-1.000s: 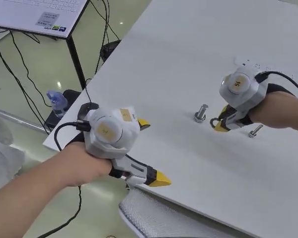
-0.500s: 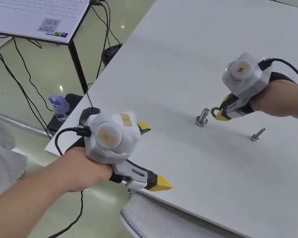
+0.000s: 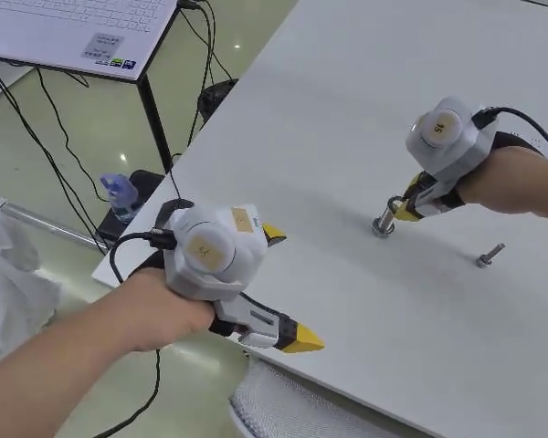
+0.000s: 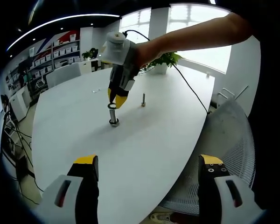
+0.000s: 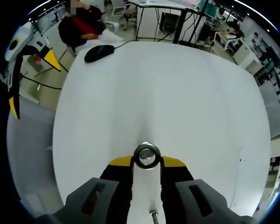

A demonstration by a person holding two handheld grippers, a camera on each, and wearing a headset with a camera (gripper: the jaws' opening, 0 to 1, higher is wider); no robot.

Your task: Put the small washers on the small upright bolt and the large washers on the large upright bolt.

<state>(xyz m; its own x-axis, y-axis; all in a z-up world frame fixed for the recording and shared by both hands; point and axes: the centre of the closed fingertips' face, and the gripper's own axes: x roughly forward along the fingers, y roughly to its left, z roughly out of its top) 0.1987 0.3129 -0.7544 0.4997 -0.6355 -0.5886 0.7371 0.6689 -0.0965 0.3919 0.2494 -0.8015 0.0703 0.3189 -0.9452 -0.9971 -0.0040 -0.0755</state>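
Observation:
The large upright bolt [image 3: 384,224] stands on the white table [image 3: 329,119], and the small bolt [image 3: 489,255] stands to its right. My right gripper [image 3: 402,210] is shut on a large washer [image 3: 395,203] held right at the top of the large bolt. In the right gripper view the washer [image 5: 147,155] sits pinched between the yellow tips of that gripper [image 5: 147,162]. The left gripper view shows the washer [image 4: 111,106] just above the bolt [image 4: 113,116], with the small bolt [image 4: 143,99] behind. My left gripper [image 3: 288,288] hovers open and empty over the table's near edge [image 4: 148,163].
A laptop [image 3: 73,27] sits on a side table at top left, with cables and a spray bottle [image 3: 121,193] on the floor below. A mesh chair [image 3: 292,411] stands under the near edge. A black mouse [image 5: 99,52] lies at the table's far end.
My right gripper has lifted the washer from beside the large bolt and carried it left to the bolt's top. The left gripper has stayed open in place.

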